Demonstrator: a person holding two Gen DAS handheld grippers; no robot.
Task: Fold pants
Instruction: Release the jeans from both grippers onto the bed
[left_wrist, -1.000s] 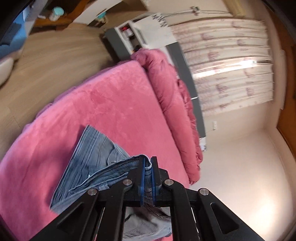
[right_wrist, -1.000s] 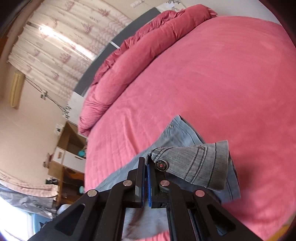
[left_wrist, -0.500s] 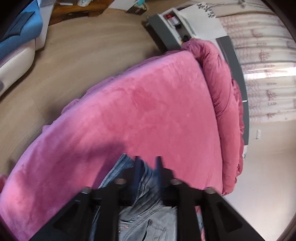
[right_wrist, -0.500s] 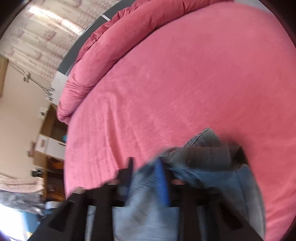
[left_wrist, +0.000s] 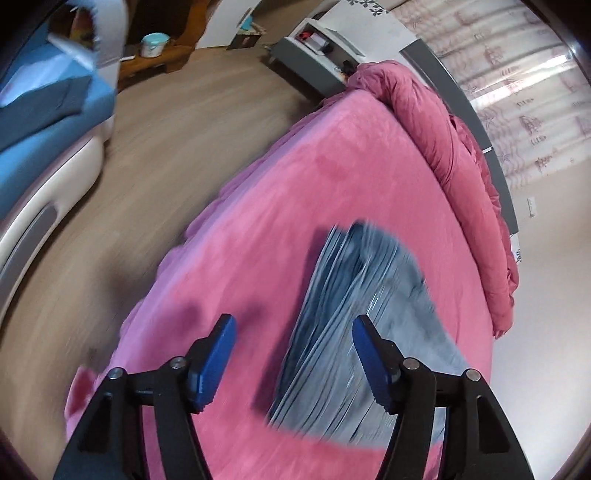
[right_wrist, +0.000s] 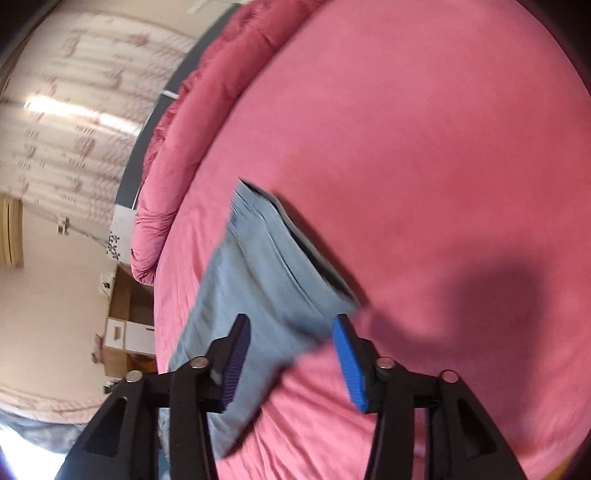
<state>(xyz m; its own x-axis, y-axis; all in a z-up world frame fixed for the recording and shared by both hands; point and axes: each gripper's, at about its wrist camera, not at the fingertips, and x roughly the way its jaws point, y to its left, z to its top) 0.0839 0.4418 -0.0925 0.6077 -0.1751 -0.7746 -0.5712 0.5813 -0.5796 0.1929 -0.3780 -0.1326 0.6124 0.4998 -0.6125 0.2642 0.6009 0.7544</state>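
The blue jeans (left_wrist: 362, 325) lie folded in a flat stack on the pink bed (left_wrist: 280, 206), blurred by motion. My left gripper (left_wrist: 291, 354) is open and empty above the bed, with the jeans' left edge between its blue pads. In the right wrist view the jeans (right_wrist: 258, 295) lie on the bed (right_wrist: 424, 147) too. My right gripper (right_wrist: 291, 358) is open and empty just above their near end.
A rolled pink duvet (left_wrist: 454, 162) lies along the far side of the bed by the grey headboard and curtains. Wooden floor (left_wrist: 155, 155), a blue and white sofa (left_wrist: 40, 133) and a white cabinet (left_wrist: 321, 48) are to the left of the bed.
Both grippers were shut on the jeans' waistband a second ago. They have opened, let the jeans drop onto the bed, and pulled back and up.
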